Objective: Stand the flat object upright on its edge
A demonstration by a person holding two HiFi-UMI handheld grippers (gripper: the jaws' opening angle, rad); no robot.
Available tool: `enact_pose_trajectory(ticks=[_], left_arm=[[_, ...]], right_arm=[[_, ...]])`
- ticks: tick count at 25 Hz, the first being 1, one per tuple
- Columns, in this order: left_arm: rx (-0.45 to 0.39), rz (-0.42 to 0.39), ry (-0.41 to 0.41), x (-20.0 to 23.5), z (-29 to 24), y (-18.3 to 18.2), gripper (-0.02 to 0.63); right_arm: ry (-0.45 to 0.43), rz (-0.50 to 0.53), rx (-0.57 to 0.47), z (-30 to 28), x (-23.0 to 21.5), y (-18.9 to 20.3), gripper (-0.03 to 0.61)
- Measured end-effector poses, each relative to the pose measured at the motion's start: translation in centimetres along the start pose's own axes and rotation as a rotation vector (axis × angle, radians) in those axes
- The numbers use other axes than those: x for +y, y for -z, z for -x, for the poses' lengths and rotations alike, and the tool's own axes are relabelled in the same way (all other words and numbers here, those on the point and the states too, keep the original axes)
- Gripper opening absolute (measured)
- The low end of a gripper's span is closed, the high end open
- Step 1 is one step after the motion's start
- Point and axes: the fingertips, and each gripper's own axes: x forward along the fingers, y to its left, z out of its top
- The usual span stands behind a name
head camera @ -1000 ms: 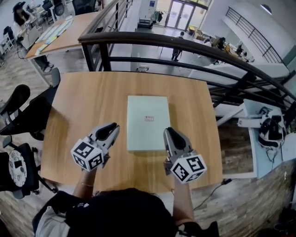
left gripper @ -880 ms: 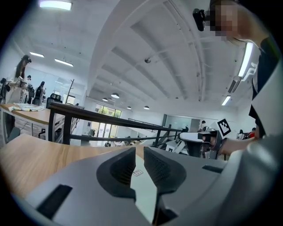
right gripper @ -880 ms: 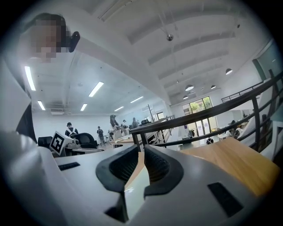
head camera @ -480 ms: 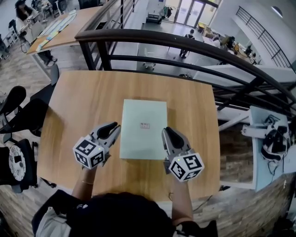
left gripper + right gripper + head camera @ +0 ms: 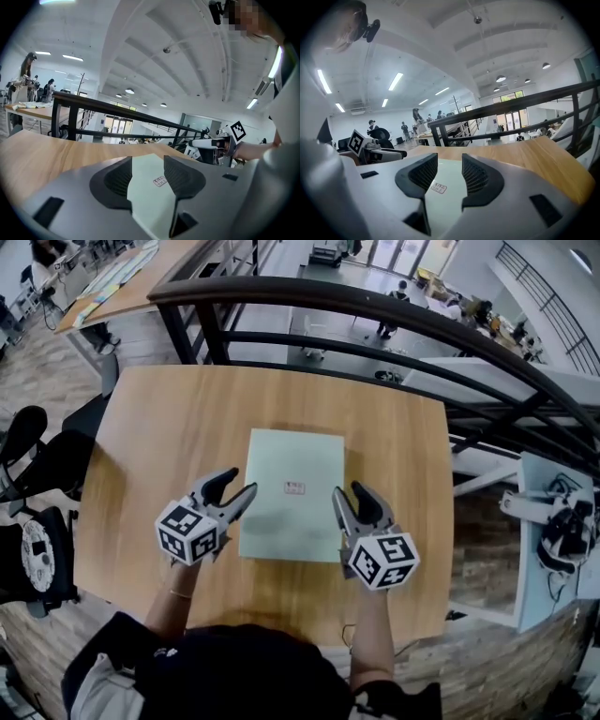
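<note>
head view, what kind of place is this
Probably an open-plan office or lab mezzanine: a black metal railing overlooks a lower floor with people, and black office chairs stand beside the light wooden table.

One flat object (image 5: 291, 451) is counted on one counter (image 5: 169, 427); two tools are counted, the left hand-held gripper (image 5: 236, 486) and the right hand-held gripper (image 5: 350, 493), their jaws opening, empty.

My left gripper (image 5: 236, 486) and my right gripper (image 5: 350, 495) are held low, side by side, both pointing forward. Both pairs of jaws are opening and grip nothing.
</note>
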Motion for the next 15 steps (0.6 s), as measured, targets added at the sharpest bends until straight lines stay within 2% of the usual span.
enact_pose_trajectory(ticks=[1, 6, 10, 15], left_arm=[[0.008, 0.006, -0.005, 0.3, -0.2, 0.3, 0.201], [0.058, 0.046, -0.018, 1.8, -1.5, 2.0, 0.241], [0.101, 0.086, -0.024, 3.2, -2.7, 3.3, 0.258], [0.161, 0.138, -0.049, 4.8, -3.9, 5.2, 0.267]], right_arm=[[0.003, -0.005, 0.017, -0.5, -0.3, 0.4, 0.155], [0.034, 0.011, 0.081, -2.4, -2.1, 1.6, 0.172], [0.071, -0.059, 0.092, -3.8, -4.1, 2.5, 0.222], [0.073, -0.102, 0.161, -5.2, -5.5, 4.6, 0.229]])
